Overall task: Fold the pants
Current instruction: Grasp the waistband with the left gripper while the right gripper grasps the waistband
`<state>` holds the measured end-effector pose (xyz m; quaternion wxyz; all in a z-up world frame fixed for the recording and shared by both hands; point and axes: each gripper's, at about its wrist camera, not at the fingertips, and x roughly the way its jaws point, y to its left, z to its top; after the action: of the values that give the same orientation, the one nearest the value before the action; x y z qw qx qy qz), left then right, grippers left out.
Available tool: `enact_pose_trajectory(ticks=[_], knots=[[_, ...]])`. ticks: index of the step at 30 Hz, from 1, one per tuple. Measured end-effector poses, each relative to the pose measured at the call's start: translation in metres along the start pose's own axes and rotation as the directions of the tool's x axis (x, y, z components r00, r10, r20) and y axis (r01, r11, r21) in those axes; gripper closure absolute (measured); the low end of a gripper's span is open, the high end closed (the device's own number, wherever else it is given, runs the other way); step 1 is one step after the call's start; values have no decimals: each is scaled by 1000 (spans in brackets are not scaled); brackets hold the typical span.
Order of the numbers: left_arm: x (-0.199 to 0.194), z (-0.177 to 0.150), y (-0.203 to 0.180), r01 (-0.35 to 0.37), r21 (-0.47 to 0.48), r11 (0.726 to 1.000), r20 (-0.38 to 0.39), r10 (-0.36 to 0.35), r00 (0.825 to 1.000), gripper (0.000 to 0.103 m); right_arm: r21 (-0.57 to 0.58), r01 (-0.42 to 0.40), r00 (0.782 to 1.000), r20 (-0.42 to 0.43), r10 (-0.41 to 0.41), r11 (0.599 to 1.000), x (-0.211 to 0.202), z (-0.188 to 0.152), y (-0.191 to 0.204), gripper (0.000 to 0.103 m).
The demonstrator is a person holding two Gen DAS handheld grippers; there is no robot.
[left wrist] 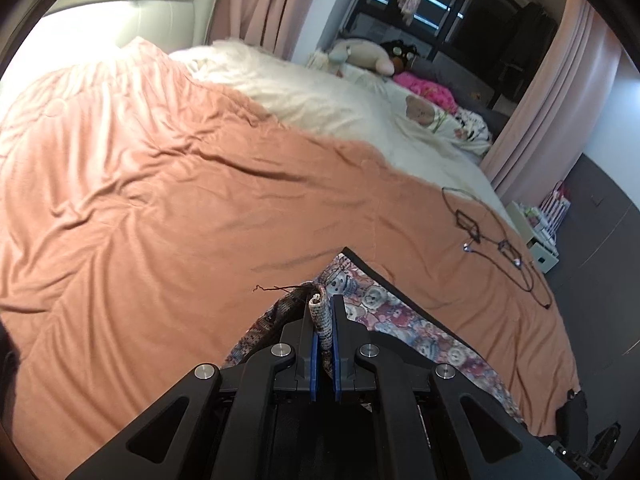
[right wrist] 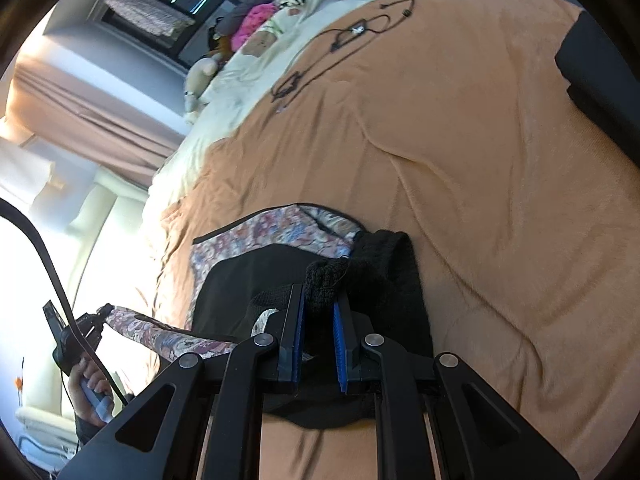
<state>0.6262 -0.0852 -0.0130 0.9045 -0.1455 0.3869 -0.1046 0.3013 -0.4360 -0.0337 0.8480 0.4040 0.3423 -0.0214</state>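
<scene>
Folding is under way, not complete. Left gripper [left wrist: 325,312] is clamped on a hem of the patterned pants [left wrist: 404,320]; right gripper [right wrist: 319,312], nearly closed, pinches their black knit band [right wrist: 384,264]. Pants lie part-doubled on the bed [left wrist: 160,200] (final flattening remains). Only the right view shows the lifted leg and the other hand [right wrist: 90,392].

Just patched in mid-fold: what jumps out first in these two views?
The patterned pants with black lining lie spread on the orange bedspread, directly ahead of both grippers. The left gripper pinches a patterned edge; the right gripper holds black knit fabric. A black cable lies loose near the bed's edge.
</scene>
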Motion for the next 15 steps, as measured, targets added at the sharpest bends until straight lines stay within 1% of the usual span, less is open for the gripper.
enact_pose_trajectory(ticks=[2, 8, 10, 14, 15], knots=[[22, 7, -3, -3, 9, 1000, -20, 3, 1000, 98, 0, 0, 1000, -3, 0, 1000, 5, 3, 1, 92], [77, 21, -16, -4, 37, 999, -64, 6, 998, 98, -47, 2, 1000, -5, -2, 999, 11, 11, 3, 91], [95, 24, -21, 1, 48, 999, -81, 3, 997, 98, -56, 18, 1000, 3, -18, 998, 15, 15, 2, 91], [123, 28, -27, 1, 72, 997, -105, 7, 994, 98, -30, 34, 999, 9, -34, 999, 24, 19, -3, 91], [133, 29, -30, 0, 95, 995, -119, 11, 993, 97, -22, 37, 999, 15, -37, 999, 25, 18, -4, 88]])
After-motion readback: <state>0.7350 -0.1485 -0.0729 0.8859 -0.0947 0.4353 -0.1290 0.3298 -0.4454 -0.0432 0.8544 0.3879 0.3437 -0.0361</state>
